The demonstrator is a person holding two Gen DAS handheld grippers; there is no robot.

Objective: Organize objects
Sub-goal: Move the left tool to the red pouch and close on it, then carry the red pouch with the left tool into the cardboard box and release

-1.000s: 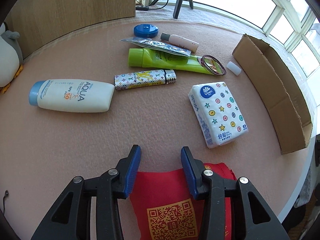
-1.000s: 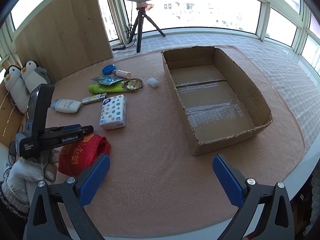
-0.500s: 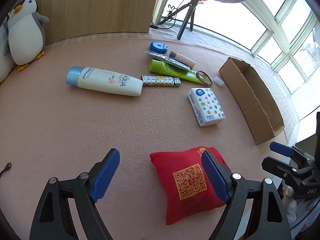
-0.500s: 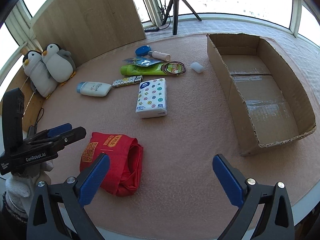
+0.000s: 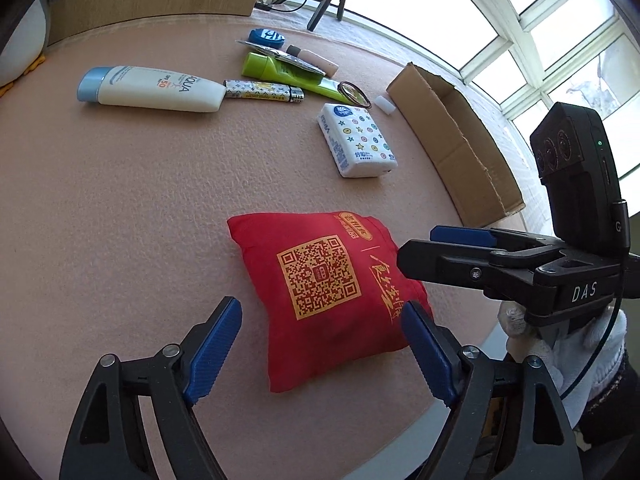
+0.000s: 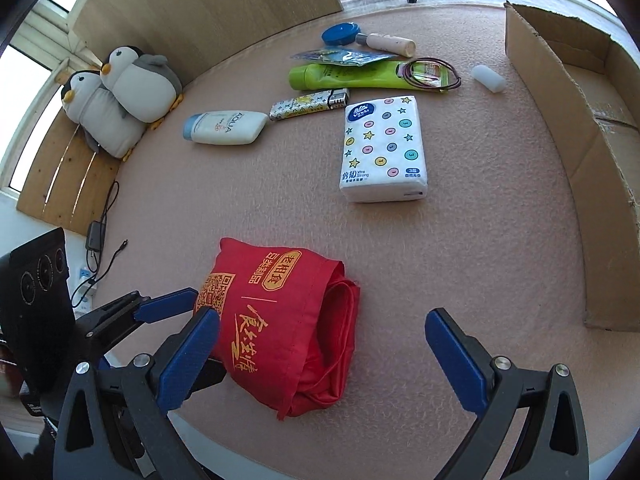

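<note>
A red fabric bag (image 5: 320,280) with a yellow QR code lies near the table's front edge. My left gripper (image 5: 320,346) is open wide, its blue fingers (image 5: 216,344) on either side of the bag's near corner. My right gripper (image 6: 322,354) is open too and hangs low over the same bag (image 6: 288,320) from the other side. A left blue fingertip (image 6: 168,305) sits by the bag's QR end; I cannot tell if it touches. The open cardboard box (image 6: 580,120) stands to the right.
Behind the bag lie a tissue pack (image 6: 384,148), sunscreen bottle (image 6: 224,128), lighter (image 6: 308,104), green tube (image 6: 348,76), hair ties (image 6: 432,74), white cap (image 6: 488,78), blue lid (image 6: 340,34) and small tube (image 6: 386,42). Two plush penguins (image 6: 128,92) sit at the far left.
My left gripper opened wide and drew back from the red bag. My right gripper came down and left, from over the box side to just above the bag.
</note>
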